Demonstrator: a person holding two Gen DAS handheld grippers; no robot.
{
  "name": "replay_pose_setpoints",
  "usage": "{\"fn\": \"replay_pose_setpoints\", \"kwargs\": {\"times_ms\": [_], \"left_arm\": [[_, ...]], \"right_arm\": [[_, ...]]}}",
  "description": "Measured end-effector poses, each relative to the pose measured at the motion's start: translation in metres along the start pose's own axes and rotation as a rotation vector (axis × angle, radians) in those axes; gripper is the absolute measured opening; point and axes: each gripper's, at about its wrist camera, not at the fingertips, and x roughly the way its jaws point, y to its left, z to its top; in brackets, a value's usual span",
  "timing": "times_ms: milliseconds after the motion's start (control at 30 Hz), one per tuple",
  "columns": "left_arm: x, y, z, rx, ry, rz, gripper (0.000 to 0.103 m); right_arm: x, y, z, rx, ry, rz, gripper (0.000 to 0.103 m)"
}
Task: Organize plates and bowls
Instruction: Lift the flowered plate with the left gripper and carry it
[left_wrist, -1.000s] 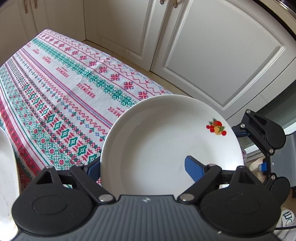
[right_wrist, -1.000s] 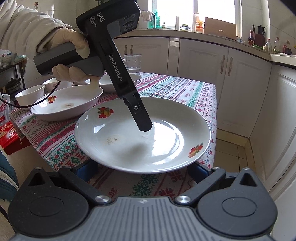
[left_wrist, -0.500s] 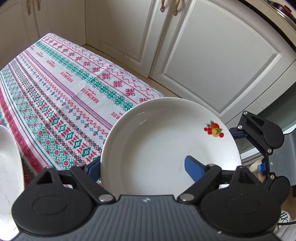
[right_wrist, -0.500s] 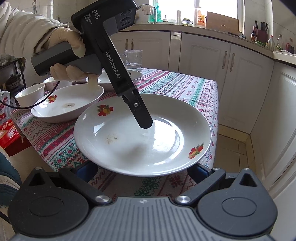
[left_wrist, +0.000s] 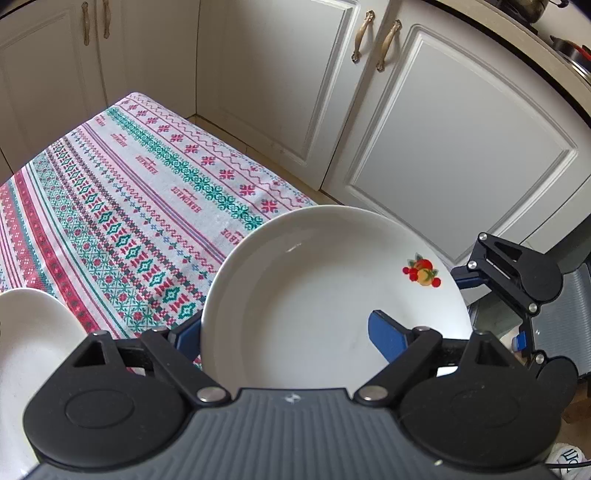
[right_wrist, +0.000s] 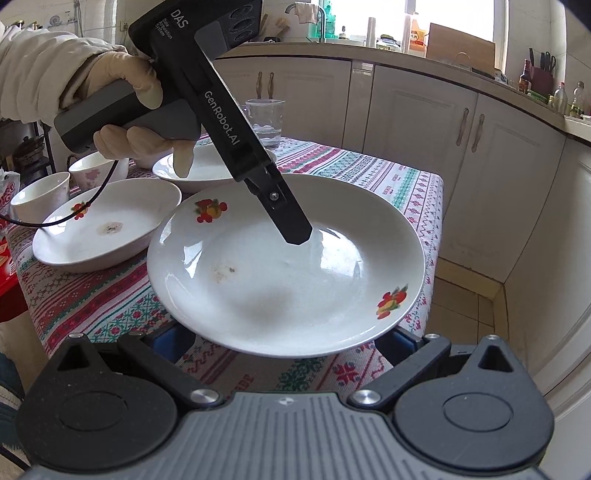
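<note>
The left gripper (left_wrist: 288, 332) pinches the near rim of the fruit-printed plate (left_wrist: 332, 295), one blue finger (left_wrist: 388, 334) on its inner face and the other under its edge, the grip holding it clear of the tablecloth (left_wrist: 129, 206). The right gripper (right_wrist: 284, 341) sits low under the plate's opposite rim, its blue pads spread either side beneath it; whether they press on the plate I cannot tell. The plate hangs over the corner of the tablecloth nearest the cabinets (left_wrist: 443, 129). Beyond the plate, a second printed plate (right_wrist: 107, 229) with a brown smear, a third plate (right_wrist: 207, 173) behind it, two small bowls (right_wrist: 40, 195) and a glass (right_wrist: 266, 118) lie scattered and unstacked, so I judge the sorting barely begun, with this plate the first in hand. Readable writing: "DAS" and "GenRobot.AI" on the left gripper's body, "HANDMADE" woven repeatedly into the tablecloth; a red package (right_wrist: 5, 236) left of the plates shows lettering too cut off to read
</note>
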Motion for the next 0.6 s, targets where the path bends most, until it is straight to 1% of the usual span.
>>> {"fn": "replay_pose_setpoints", "kwargs": {"times_ms": [267, 600], "left_arm": [[0.016, 0.018, 0.009, -0.012, 0.002, -0.003, 0.09], [0.026, 0.028, 0.014, -0.011, 0.003, -0.008, 0.09]], "right_arm": [[0.024, -0.014, 0.007, 0.01, 0.032, 0.0, 0.103], [0.036, -0.021, 0.011, 0.002, 0.053, -0.014, 0.103]]}}
